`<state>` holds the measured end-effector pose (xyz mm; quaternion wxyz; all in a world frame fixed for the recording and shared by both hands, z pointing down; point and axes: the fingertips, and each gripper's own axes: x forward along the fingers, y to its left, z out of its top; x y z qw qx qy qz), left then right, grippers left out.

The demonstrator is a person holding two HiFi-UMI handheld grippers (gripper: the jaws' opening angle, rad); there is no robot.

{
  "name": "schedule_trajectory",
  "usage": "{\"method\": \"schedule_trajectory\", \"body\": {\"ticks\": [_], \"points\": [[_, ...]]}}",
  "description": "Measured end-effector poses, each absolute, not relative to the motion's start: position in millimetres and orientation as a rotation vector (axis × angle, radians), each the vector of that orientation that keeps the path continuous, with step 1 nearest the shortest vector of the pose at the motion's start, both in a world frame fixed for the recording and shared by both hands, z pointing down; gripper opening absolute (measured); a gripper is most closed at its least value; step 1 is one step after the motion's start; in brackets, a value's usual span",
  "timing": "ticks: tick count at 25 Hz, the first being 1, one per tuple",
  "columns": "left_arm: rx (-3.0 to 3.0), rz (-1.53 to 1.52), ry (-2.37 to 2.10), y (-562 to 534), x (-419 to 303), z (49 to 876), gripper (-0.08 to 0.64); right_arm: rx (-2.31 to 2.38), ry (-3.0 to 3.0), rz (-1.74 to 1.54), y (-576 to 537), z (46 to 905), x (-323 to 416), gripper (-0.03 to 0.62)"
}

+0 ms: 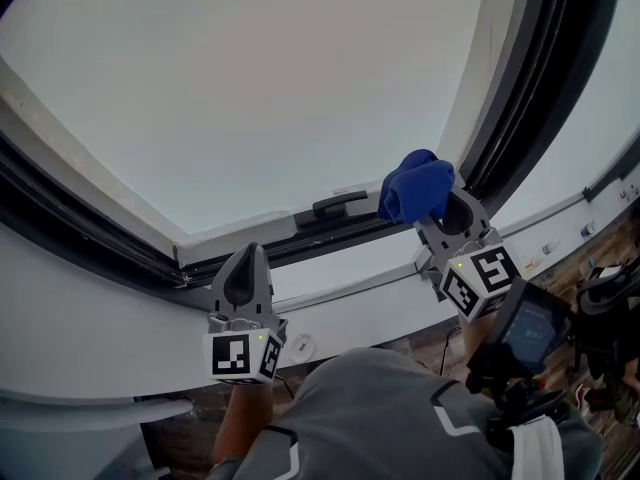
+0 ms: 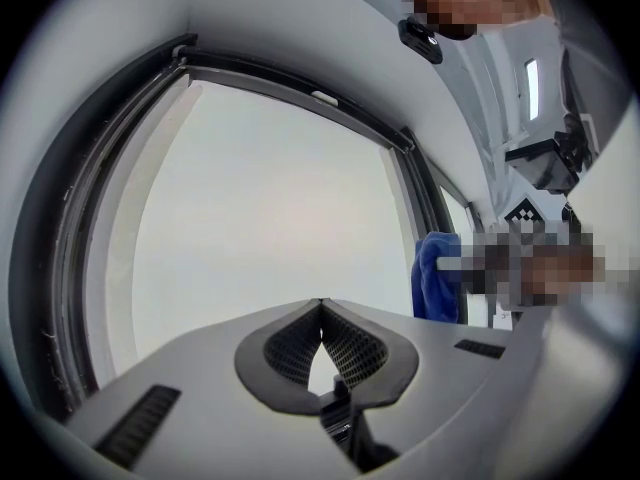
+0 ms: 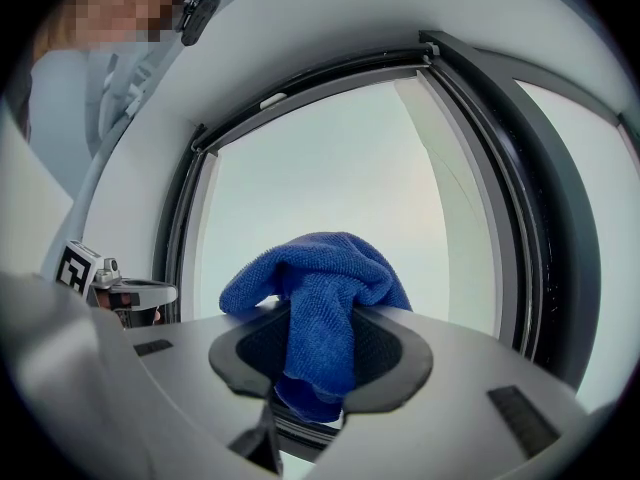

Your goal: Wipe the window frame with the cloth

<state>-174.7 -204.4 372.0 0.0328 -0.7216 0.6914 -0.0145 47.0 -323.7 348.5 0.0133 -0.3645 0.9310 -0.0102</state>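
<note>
Right gripper [image 1: 447, 206] pinching cloth [image 1: 415, 188], held at frame [image 1: 510, 108] corner, 3 o'clock of handle [image 1: 340, 204], contact unclear; left gripper [image 1: 246, 253] pressed together, empty, 7 o'clock of handle; judged: wiping barely begun, nearly whole frame left

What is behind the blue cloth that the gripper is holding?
Behind the blue cloth, shut in the right gripper, you can see pale window glass and the dark window frame. The spot right behind the cloth is covered, so it can't be seen.
</note>
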Motion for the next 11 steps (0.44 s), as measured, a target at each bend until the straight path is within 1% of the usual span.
{"method": "schedule_trajectory", "body": {"ticks": [2,5,11], "points": [[-2.221,-0.048,2.136,-202.6,-175.4,372.1,0.011,-1.140,2.891,-0.065,-325.5,354.6,50.4,0.147],[-2.214,-0.062,2.146,-200.0,-176.1,372.1,0.010,-1.170,2.897,-0.020,-323.6,340.3,48.7,0.147],[-2.184,-0.109,2.176,-193.8,-179.6,377.6,0.010,-1.165,2.908,-0.030,-322.5,347.4,48.0,0.147]]}}
